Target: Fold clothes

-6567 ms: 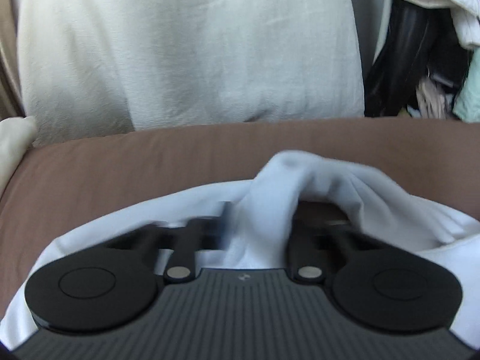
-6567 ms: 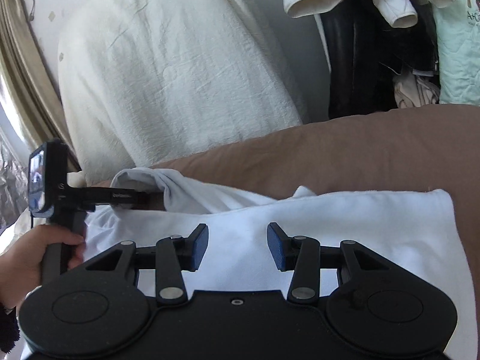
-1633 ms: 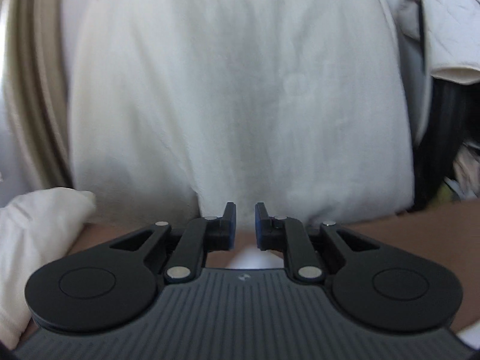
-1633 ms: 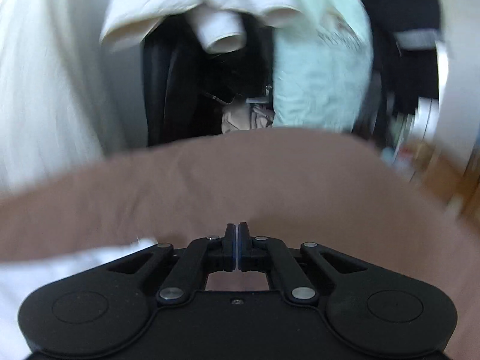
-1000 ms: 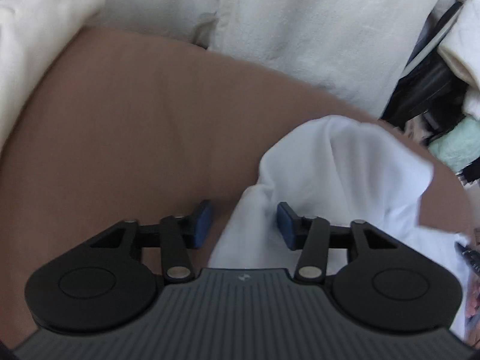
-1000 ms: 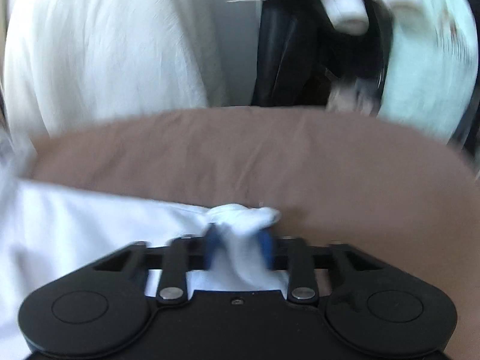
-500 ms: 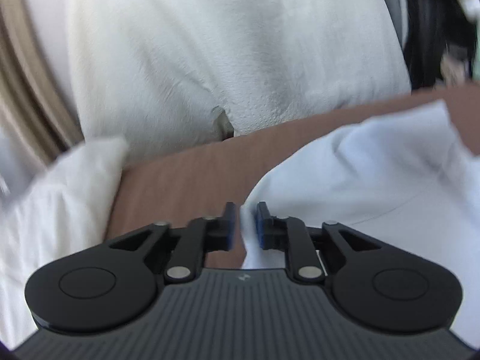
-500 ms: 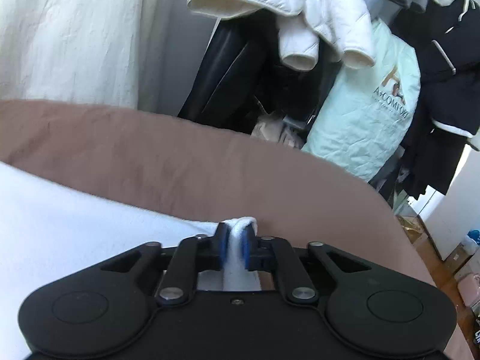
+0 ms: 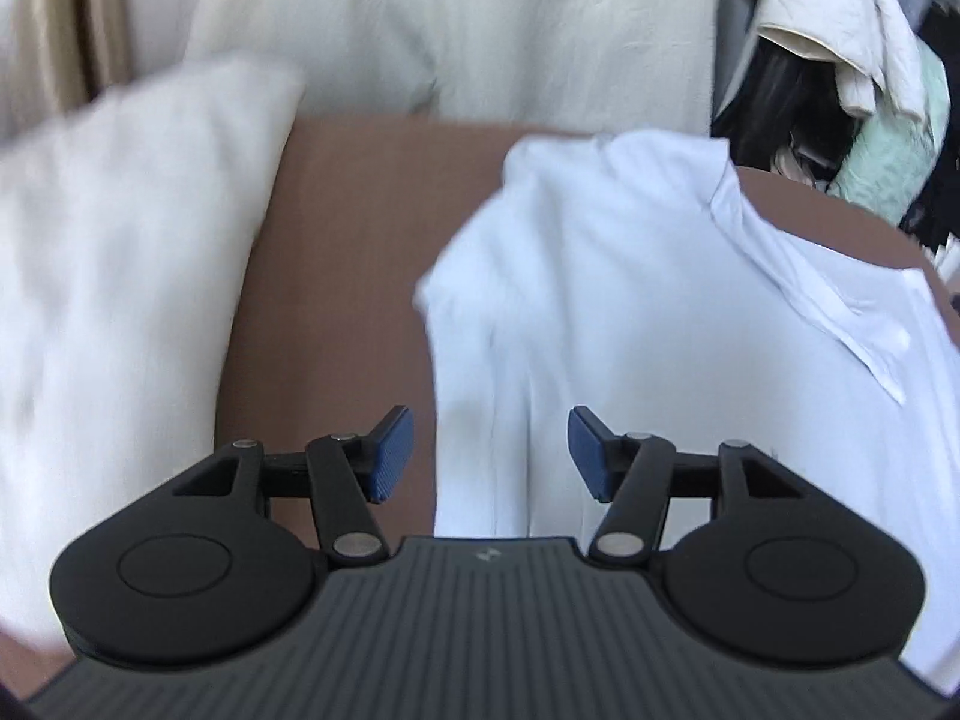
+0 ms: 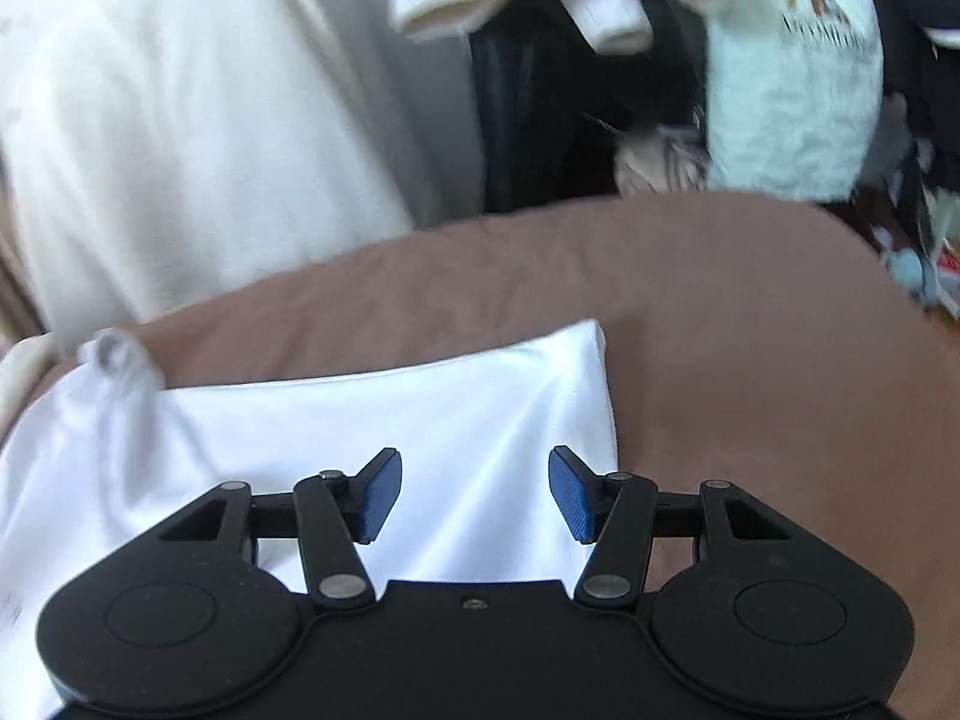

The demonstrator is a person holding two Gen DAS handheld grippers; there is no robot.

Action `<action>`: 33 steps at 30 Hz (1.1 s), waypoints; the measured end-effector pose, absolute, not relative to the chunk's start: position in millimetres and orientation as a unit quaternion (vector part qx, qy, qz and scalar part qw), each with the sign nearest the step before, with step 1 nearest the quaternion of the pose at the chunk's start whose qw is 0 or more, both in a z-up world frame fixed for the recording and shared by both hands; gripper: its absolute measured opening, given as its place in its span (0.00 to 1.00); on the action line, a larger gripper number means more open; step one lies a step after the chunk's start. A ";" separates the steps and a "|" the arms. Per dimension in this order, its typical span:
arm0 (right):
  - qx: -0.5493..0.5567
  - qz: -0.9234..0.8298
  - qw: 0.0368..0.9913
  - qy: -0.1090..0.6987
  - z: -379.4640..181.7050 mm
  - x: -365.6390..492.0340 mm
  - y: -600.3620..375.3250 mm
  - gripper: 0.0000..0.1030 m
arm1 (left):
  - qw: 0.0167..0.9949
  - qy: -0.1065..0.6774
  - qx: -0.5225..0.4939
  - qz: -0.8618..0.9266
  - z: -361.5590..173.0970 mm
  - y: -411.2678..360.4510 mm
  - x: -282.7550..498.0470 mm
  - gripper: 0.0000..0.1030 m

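left gripper (image 9: 485, 450) released over white shirt (image 9: 660, 312), pillow (image 9: 120, 252) beside | right gripper (image 10: 473, 495) released, shirt's far corner seen

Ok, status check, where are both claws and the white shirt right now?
Left claw open, nothing held. Right claw open, nothing held. White shirt lies partly folded on the brown bed. Pillow lies left of the shirt, apart from it.

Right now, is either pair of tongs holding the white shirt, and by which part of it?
Nothing is held. The left tongs and the right tongs are both open above the white shirt, which lies loose on the brown bed.
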State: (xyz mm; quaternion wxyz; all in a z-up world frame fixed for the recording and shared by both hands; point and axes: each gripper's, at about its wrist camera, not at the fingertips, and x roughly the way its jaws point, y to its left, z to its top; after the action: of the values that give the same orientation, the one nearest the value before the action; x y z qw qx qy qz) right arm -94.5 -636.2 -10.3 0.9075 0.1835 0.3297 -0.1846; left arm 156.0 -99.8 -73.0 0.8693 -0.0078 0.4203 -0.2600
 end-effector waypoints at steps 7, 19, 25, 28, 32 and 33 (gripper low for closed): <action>0.271 -0.227 0.866 0.355 -31.2 -145.7 -639.8 0.59 | 0.840 0.457 -0.155 -0.249 -111.9 -54.9 153.1 0.71; 0.039 -0.308 0.877 0.366 -49.8 -120.1 -586.8 0.02 | 0.892 0.385 -0.018 -0.235 -91.2 -84.0 125.6 0.04; 0.001 -0.345 0.841 0.416 -84.2 -99.0 -599.5 0.00 | 0.895 0.413 -0.004 -0.171 -94.9 -94.7 131.9 0.12; -0.017 -0.401 0.822 0.404 -77.1 -93.5 -599.7 0.02 | 0.898 0.411 -0.019 -0.155 -89.6 -92.8 132.9 0.24; -0.009 -0.383 0.861 0.334 -54.5 -102.3 -583.4 0.25 | 0.889 0.408 -0.136 -0.154 -83.1 -54.7 139.8 0.22; 0.000 -0.361 0.879 0.313 -45.9 -103.3 -573.7 0.34 | 0.887 0.404 -0.146 -0.167 -79.1 -51.5 139.4 0.22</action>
State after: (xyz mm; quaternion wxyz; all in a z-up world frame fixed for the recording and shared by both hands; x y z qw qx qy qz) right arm -103.3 -573.7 -45.9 0.8786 -0.0004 0.3127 -0.3609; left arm 139.4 -51.5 -79.1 0.8873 -0.1457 0.4043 -0.1673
